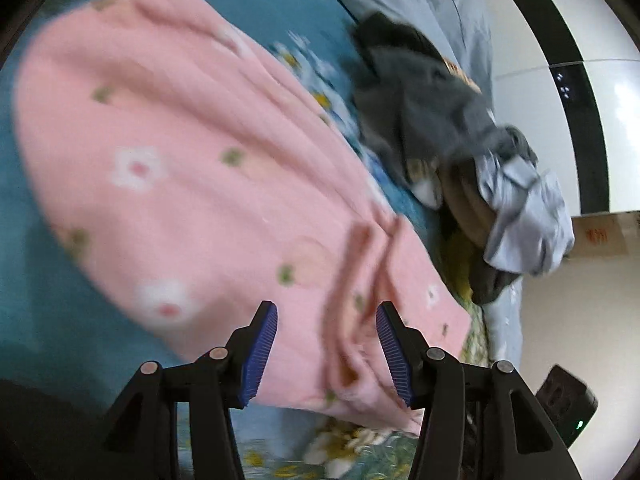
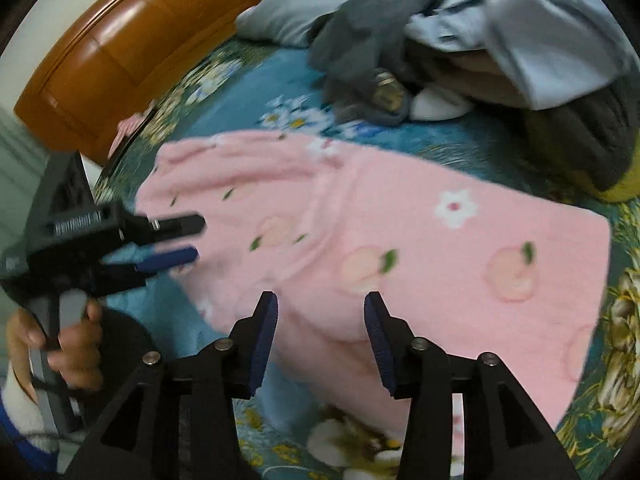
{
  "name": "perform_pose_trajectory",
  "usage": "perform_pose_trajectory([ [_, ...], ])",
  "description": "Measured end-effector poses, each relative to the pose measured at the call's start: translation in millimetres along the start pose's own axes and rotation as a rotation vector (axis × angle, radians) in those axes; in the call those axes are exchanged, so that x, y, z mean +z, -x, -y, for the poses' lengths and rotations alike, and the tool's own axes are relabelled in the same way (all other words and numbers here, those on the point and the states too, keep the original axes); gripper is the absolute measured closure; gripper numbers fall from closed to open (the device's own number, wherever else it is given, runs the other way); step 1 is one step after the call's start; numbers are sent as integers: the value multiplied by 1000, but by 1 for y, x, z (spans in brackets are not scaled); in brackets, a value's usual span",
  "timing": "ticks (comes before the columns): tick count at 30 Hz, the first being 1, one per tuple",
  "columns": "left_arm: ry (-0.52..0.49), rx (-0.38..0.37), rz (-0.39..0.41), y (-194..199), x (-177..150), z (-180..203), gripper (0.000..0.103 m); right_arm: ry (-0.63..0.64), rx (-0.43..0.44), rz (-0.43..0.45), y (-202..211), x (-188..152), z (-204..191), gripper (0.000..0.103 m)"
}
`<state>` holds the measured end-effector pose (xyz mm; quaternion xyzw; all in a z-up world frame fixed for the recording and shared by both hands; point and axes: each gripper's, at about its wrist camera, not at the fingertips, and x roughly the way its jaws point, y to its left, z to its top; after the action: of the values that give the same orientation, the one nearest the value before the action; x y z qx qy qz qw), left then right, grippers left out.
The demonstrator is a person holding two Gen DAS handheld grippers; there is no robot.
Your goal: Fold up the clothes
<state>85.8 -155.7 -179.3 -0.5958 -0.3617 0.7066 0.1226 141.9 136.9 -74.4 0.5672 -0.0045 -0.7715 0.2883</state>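
Garment: pink fleece, spread flat on the bedsheet, likely laid out so it can be folded; a ridge of cloth runs near one edge.
Left gripper: jaws apart, empty; poised over that ridge, seemingly to pinch it.
Right gripper: jaws wide, nothing held; hovers above the near hem.
Pile: grey and blue clothes heaped beyond, apart, probably awaiting their turn.

pink garment: 1 | clothes pile: 1 | grippers: 2 | hand: 1
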Motion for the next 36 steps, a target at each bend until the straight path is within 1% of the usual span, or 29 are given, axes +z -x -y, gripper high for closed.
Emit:
perform_pose_trajectory([
  [2, 15, -13, -12, -10, -4, 4, 47, -39, 22, -8, -9, 9, 1, 57],
  [5, 45, -48, -1, -7, -10, -4, 47, -86, 53, -25, -25, 21, -1, 57],
  [9, 120, -118, 55, 3, -16, -21, 47, -90, 21, -65, -57, 32, -12, 57],
  [10, 138, -131, 70, 6, -16, -25, 47, -102, 10, -77, -63, 33, -11, 60],
  [11, 152, -145, 80, 8, -17, -27, 47, -115, -6, -93, -69, 34, -8, 67],
  [12, 165, -161, 87, 9, -16, -29, 47, -124, -23, -106, -74, 33, -6, 91],
  [13, 174, -171, 92, 9, -16, -30, 47, -138, -36, -120, -77, 32, -1, 96],
  [14, 178, -174, 94, 10, -15, -30, 47, -164, -16, -127, -75, 30, 3, 96],
  [15, 180, -181, 98, 11, -14, -30, 47, -194, 22, -131, -71, 29, 7, 97],
  [16, 180, -190, 103, 14, -13, -30, 47, -198, 70, -119, -62, 28, 5, 97],
  [17, 181, -199, 109, 17, -11, -29, 47, -170, 104, -94, -52, 29, -2, 97],
  [18, 183, -207, 119, 21, -9, -29, 47, -134, 119, -80, -46, 29, -10, 97],
  [20, 187, -207, 144, 33, -3, -31, 47, -63, 142, -66, -37, 30, -26, 97],
  [21, 188, -196, 153, 39, 1, -33, 47, -47, 151, -73, -39, 31, -31, 97],
  [23, 184, -153, 168, 56, 10, -40, 47, -54, 143, -144, -65, 28, -30, 97],
  [25, 172, -80, 202, 79, 22, -51, 47, -108, 131, -208, -87, 23, -21, 97],
  [26, 167, -36, 229, 92, 29, -60, 45, -140, 136, -225, -94, 20, -17, 96],
  [27, 162, 7, 255, 106, 35, -68, 43, -151, 144, -223, -96, 19, -14, 93],
  [28, 165, 57, 282, 118, 42, -79, 38, -152, 152, -212, -96, 19, -12, 88],
  [29, 182, 104, 304, 126, 49, -93, 36, -146, 176, -196, -93, 19, -13, 79],
  [30, 205, 139, 319, 132, 55, -107, 35, -136, 208, -177, -88, 20, -14, 52],
  [31, 228, 169, 330, 136, 60, -120, 35, -125, 240, -158, -83, 20, -15, 37],
  [33, 277, 213, 329, 135, 75, -149, 35, -92, 243, -130, -73, 22, -20, 37],
  [34, 303, 222, 322, 133, 82, -162, 35, -73, 238, -117, -67, 23, -22, 37],
  [35, 326, 204, 319, 129, 88, -171, 35, -55, 234, -103, -62, 24, -25, 37],
  [36, 349, 169, 318, 124, 95, -181, 35, -41, 225, -97, -57, 26, -27, 37],
])
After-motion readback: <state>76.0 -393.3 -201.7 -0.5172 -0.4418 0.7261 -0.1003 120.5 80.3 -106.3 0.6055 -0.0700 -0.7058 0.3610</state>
